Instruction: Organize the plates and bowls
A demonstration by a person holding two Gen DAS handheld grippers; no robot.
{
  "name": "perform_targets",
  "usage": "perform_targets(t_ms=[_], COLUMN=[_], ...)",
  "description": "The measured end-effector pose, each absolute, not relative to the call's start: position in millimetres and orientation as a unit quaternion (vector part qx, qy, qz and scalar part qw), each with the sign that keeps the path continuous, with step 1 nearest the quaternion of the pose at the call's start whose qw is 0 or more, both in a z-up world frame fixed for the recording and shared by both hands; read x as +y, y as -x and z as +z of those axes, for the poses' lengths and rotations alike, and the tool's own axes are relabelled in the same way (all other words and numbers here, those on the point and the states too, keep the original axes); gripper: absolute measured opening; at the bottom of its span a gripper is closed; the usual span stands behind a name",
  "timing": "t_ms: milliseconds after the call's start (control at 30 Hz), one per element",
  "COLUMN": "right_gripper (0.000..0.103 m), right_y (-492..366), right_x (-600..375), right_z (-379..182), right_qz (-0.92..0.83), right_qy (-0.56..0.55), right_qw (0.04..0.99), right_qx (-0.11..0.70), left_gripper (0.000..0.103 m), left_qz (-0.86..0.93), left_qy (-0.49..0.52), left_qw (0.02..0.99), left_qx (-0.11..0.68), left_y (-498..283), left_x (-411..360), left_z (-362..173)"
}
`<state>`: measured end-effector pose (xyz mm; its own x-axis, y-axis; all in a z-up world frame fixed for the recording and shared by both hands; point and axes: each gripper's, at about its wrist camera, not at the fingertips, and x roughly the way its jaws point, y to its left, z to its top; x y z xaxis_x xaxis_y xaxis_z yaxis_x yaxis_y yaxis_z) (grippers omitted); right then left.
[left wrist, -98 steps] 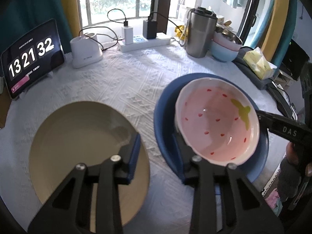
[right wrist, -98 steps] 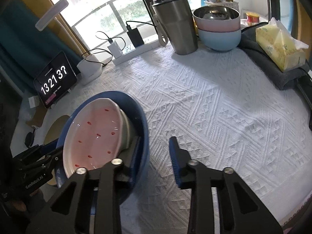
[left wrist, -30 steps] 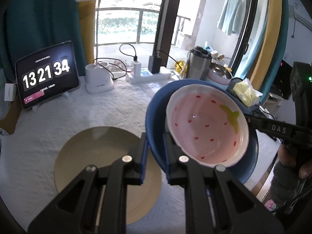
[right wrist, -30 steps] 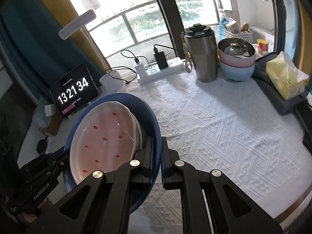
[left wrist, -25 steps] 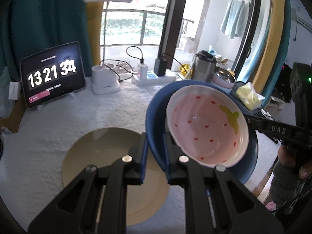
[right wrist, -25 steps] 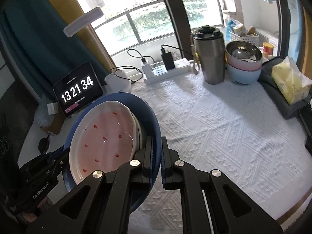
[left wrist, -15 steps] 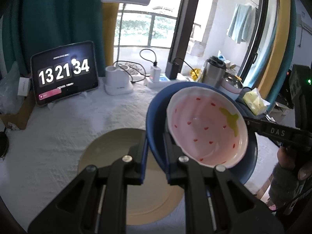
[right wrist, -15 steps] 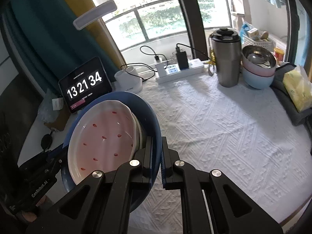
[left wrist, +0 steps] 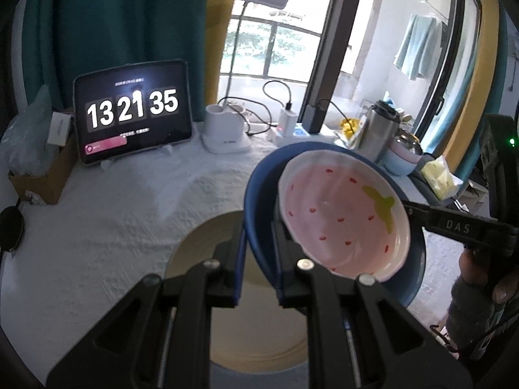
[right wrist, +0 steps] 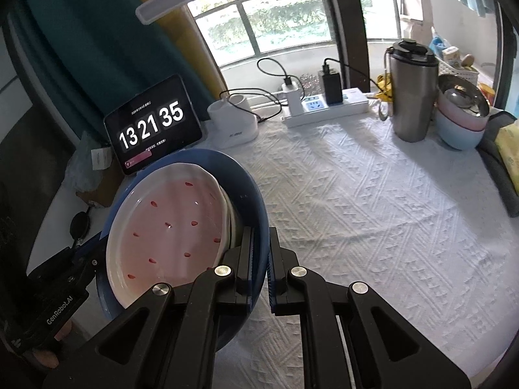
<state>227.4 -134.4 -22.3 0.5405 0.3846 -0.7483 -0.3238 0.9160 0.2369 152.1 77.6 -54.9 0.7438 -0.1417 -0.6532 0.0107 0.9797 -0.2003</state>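
Left wrist view: left hand-held gripper [left wrist: 256, 256] at bottom centre, jaws pinched tight on near rim of blue bowl [left wrist: 259, 194]. Bowl is lifted, tilted, centre-right of frame. Pink strawberry dish [left wrist: 343, 223] nests inside it: red seed marks, green leaf patch toward the right. Tan plate [left wrist: 201, 249] lies flat on the counter [left wrist: 113, 227] below, lower centre, partly hidden by gripper and bowl. Right hand-held gripper [left wrist: 418, 215] enters from right edge, clamped on bowl's far rim; a hand [left wrist: 476, 288] shows at lower right.

Right wrist view: right hand-held gripper [right wrist: 261, 259] at bottom centre, jaws closed on blue bowl [right wrist: 249, 201] rim, wall sandwiched between pads. Bowl and pink dish [right wrist: 168, 227] fill lower left of frame, held above the white textured cloth on the counter [right wrist: 373, 210]. Left gripper's black body at far lower left, under the bowl edge.

Background, both views: tablet clock [right wrist: 152, 123] reads 13 21 35, upper left; white lamp base [right wrist: 232, 123] just beside it; power strip [right wrist: 324, 107] w/ chargers plugged in, top centre; steel tumbler [right wrist: 412, 94] upper right; stacked bowls [right wrist: 460, 113] (steel on pink on lt blue) just beside the tumbler, right edge. Yellow pkg [right wrist: 509, 155] on dark cloth, far right.
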Motion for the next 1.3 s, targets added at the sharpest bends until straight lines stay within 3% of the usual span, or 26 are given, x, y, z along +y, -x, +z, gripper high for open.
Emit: perform_targets(t_ms=[700, 1300], right_gripper=[0.009, 0.011], right_y=[-249, -252], right_x=[-83, -79], right_z=[-62, -68], right_qz=[0.217, 0.207], right_qy=[-0.015, 0.005], right_qw=[0.851, 0.855], right_qx=[0.478, 0.475], left_gripper=[0.014, 0.018], left_qz=[-0.010, -0.001], left_qy=[0.117, 0.086], left_qw=[0.913, 0.923], left_qx=[0.391, 0.374], left_y=[-163, -162], left_x=[120, 115], left_z=[-88, -89])
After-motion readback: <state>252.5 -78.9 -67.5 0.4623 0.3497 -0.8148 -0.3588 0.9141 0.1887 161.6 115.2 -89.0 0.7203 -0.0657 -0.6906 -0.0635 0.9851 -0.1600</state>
